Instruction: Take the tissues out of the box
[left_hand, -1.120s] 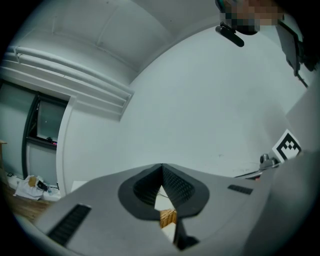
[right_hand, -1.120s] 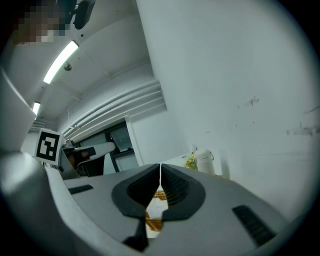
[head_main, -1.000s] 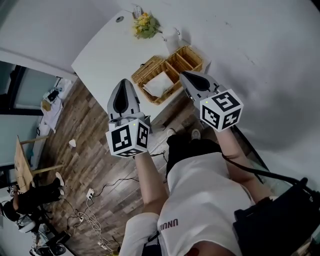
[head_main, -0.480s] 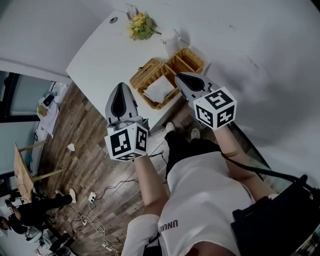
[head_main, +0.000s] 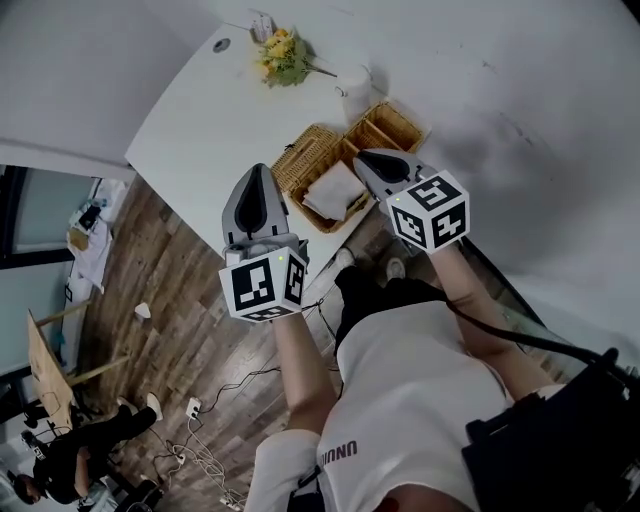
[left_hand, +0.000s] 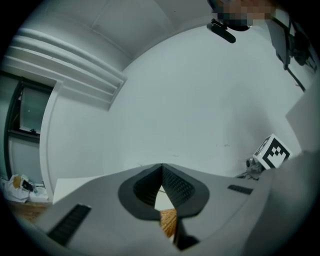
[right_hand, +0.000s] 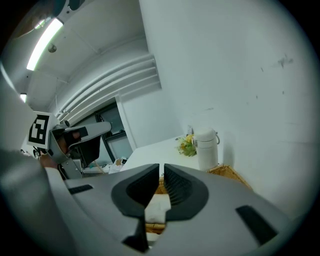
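Left hand-held gripper (head_main: 257, 172) and right hand-held gripper (head_main: 362, 158), both closed and empty, hovered near the wicker box (head_main: 300, 160) in the upper centre of the frame; the white tissues (head_main: 335, 190) lay inside it.

Tissues (head_main: 336, 190) in wicker basket (head_main: 298, 152), left tongs (head_main: 258, 170), right tongs (head_main: 363, 156) alongside

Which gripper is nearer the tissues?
Right. In the head view the right gripper hangs just right of the tissues; the left gripper is farther off, by the left rim of the basket.
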